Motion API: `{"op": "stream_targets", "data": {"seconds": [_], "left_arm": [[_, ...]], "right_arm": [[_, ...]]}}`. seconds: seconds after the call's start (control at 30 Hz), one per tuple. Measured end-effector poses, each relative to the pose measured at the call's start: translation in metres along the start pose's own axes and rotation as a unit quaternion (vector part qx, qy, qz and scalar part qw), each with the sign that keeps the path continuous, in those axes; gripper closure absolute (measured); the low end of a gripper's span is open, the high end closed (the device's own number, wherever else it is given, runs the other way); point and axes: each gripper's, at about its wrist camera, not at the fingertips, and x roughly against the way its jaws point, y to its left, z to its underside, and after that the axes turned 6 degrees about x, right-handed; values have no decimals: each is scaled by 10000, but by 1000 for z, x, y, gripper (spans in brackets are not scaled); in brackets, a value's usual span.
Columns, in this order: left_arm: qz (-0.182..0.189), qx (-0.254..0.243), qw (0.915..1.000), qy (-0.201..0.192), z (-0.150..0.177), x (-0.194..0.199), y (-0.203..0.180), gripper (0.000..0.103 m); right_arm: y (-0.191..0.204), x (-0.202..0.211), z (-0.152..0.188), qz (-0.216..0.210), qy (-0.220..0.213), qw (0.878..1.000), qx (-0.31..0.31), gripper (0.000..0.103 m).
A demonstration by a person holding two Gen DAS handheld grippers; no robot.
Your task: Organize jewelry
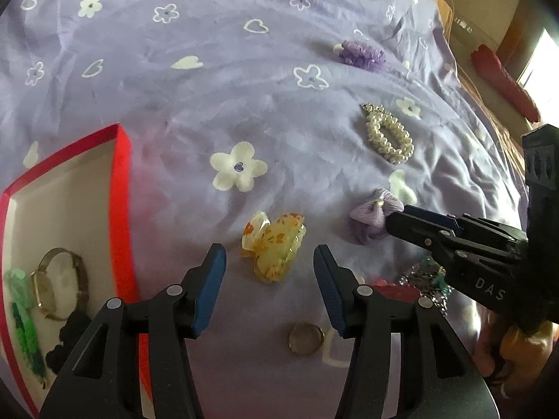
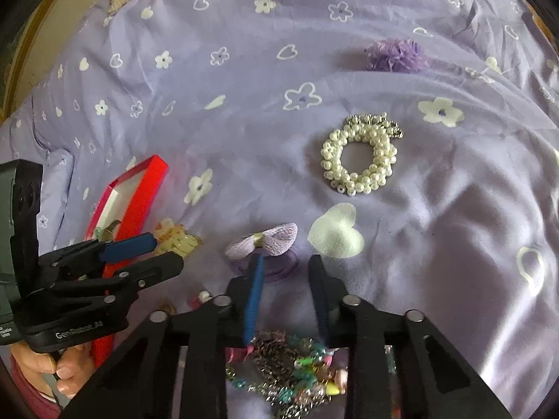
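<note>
My left gripper (image 1: 269, 262) is open just in front of a yellow floral claw clip (image 1: 274, 246) on the lilac bedsheet. A gold ring (image 1: 306, 339) lies under it. My right gripper (image 2: 284, 262) is open, its fingers on either side of a lilac bow hair tie (image 2: 263, 244). It also shows in the left wrist view (image 1: 393, 220) beside that bow (image 1: 370, 214). A red box (image 1: 118, 209) at the left holds a watch (image 1: 61, 282), a green piece and a dark piece. A pearl scrunchie (image 2: 360, 155) and a purple ruffled scrunchie (image 2: 396, 56) lie farther away.
A pile of colourful chains and beads (image 2: 293, 366) lies under my right gripper. The flowered sheet (image 1: 209, 87) covers the bed. A red object (image 1: 499, 80) and a cardboard box (image 1: 482, 7) stand past the bed's right edge.
</note>
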Motion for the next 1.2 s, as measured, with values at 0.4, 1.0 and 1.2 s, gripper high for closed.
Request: {"op": "stream_targets", "data": {"seconds": [0.4, 1.0, 1.2], "left_arm": [[1, -85, 9999, -113, 0, 0, -4, 70], [181, 619, 9963, -561, 38, 61, 33, 70], [167, 843, 9936, -726, 56, 84, 51, 70]], "right_arm": [[-8, 6, 4, -127, -171, 9995, -226, 99], [34, 41, 10, -428, -448, 9980, -104, 99], [60, 44, 14, -570, -438, 9974, 71, 99]]}}
